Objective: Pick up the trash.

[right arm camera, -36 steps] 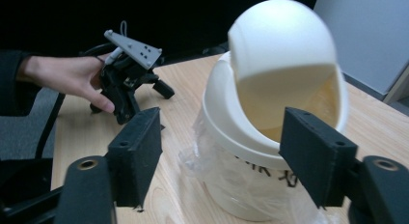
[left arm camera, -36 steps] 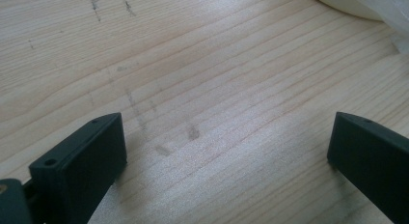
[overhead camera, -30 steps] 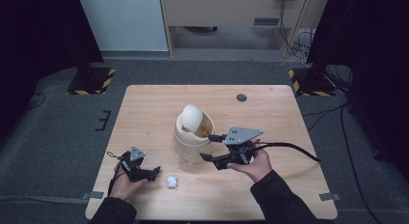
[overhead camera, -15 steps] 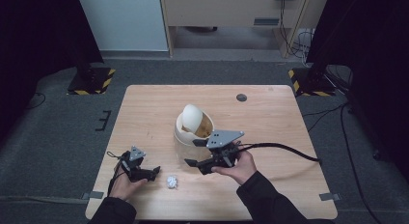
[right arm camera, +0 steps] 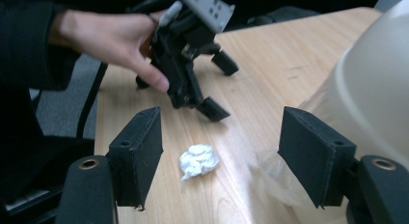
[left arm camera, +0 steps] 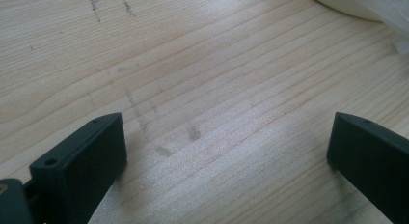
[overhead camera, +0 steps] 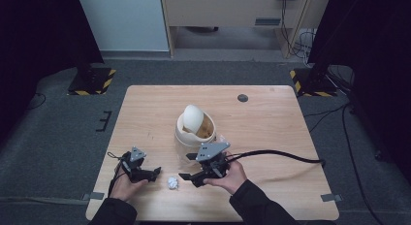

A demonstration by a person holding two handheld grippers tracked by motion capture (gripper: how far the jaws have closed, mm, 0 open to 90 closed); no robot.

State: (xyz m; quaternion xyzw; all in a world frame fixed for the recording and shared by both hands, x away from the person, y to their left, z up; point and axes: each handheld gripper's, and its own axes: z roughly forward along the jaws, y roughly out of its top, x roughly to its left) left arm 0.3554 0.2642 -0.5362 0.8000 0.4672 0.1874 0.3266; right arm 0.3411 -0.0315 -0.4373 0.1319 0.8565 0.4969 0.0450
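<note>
**Both grippers wide open, paper wad sitting between them**

Right gripper (overhead camera: 190, 177) has its jaws spread wide with nothing in them, and in the right gripper view the crumpled white paper wad (right arm camera: 198, 161) lies on the wood just past the jaw tips, roughly centred in the gap. Left gripper (overhead camera: 154, 173) is spread open too, nothing between its jaws but bare tabletop, as its own view shows.

Using the paper wad (overhead camera: 173, 183) as the reference point: in the high view it sits near the front edge of the wooden table (overhead camera: 271, 118), the left gripper just beside it on the person's left, the right gripper just beside it on the other side. Neither one touches it. The left hand (right arm camera: 115, 38) wraps around its gripper's body.

Behind the wad, toward the table's middle, is a cream-coloured mini bin (overhead camera: 194, 130) with its rounded swing lid tipped up. A clear plastic liner (right arm camera: 275, 173) spills out at its base and reaches close to the right gripper's jaw, so that's the thing crowding that side. The bin's wall looms right next to that same jaw in the right gripper view.

Far beyond the wad, near the table's back edge, there's a small dark round disc (overhead camera: 243, 98). A black cable (overhead camera: 286, 154) trails off the right gripper across the table to the right.
</note>
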